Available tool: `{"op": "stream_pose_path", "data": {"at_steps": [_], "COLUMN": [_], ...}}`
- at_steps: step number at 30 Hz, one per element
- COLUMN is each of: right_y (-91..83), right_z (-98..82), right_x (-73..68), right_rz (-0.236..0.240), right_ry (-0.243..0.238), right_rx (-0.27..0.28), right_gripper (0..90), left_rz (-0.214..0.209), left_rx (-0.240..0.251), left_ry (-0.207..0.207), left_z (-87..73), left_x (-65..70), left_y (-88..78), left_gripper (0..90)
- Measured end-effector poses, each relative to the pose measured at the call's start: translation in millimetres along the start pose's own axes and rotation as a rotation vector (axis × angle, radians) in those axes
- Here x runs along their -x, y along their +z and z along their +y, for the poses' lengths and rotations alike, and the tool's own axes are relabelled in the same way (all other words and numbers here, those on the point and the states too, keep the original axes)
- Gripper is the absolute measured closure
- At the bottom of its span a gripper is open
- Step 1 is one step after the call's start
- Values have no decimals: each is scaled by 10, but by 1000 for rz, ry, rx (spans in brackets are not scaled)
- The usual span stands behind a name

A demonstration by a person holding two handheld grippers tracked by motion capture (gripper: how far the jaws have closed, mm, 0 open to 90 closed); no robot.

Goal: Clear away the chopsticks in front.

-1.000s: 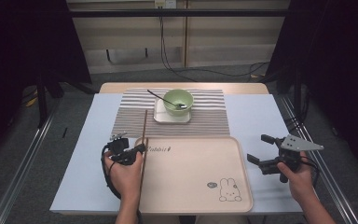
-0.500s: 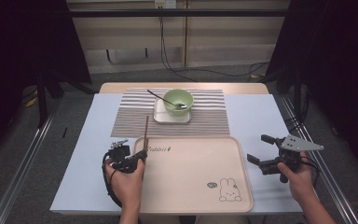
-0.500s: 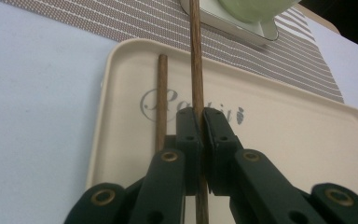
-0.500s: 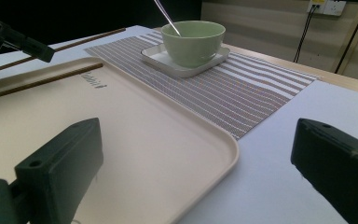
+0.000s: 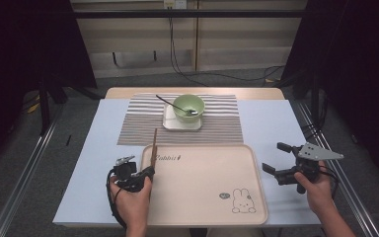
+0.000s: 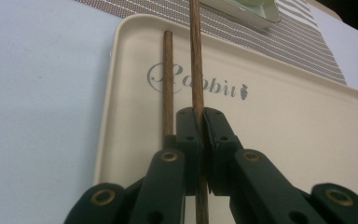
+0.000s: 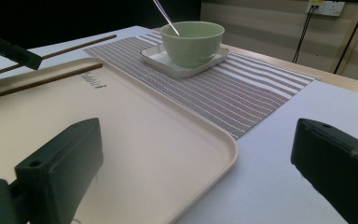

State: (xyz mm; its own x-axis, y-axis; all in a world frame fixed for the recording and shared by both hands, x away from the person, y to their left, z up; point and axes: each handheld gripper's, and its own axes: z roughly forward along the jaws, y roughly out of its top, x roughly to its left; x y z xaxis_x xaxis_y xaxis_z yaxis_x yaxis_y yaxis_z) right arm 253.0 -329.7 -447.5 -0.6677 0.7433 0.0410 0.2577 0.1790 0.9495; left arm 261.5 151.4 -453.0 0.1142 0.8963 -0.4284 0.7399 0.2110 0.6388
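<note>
The only readable word is "Rabbit", printed in grey script on the beige tray [image 6: 279, 140]. In the left gripper view it sits near the tray's far edge, at about 12 o'clock from the tongs, with a flourished capital R and a small carrot-like mark straight after the final t. A brown chopstick [image 6: 168, 84] lies across the capital R, covering part of it. In the high view the same word [image 5: 170, 158] stands at the tray's 11 o'clock corner, small but legible. In the right gripper view only its last letters, "bbit", can be made out on the tray [image 7: 93, 80]. No numbers or brand labels are legible elsewhere.
</note>
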Motion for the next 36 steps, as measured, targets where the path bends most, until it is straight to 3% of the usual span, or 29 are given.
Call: {"op": "stream_pose_path", "data": {"at_steps": [17,20,21,23,36], "right_y": [-9,-10,-10,-11,-18], "right_z": [7,6,6,9,9], "right_x": [-2,0,-1,-3,-3], "right_rz": [-8,-6,-5,-6,-5], "right_ry": [1,-3,-4,-5,2], "right_rx": [7,5,3,7,4], "right_gripper": [16,16,16,16,16], "left_rz": [22,46,28,36,44], "left_rx": [11,7,0,2,3], "left_ry": [-12,-30,-9,-2,7], "left_z": [-186,-206,-211,-221,-281], "left_x": [-81,-78,-96,-97,-120], "left_y": [-122,-121,-114,-119,-156], "left_gripper": [860,860,860,860,859]}}
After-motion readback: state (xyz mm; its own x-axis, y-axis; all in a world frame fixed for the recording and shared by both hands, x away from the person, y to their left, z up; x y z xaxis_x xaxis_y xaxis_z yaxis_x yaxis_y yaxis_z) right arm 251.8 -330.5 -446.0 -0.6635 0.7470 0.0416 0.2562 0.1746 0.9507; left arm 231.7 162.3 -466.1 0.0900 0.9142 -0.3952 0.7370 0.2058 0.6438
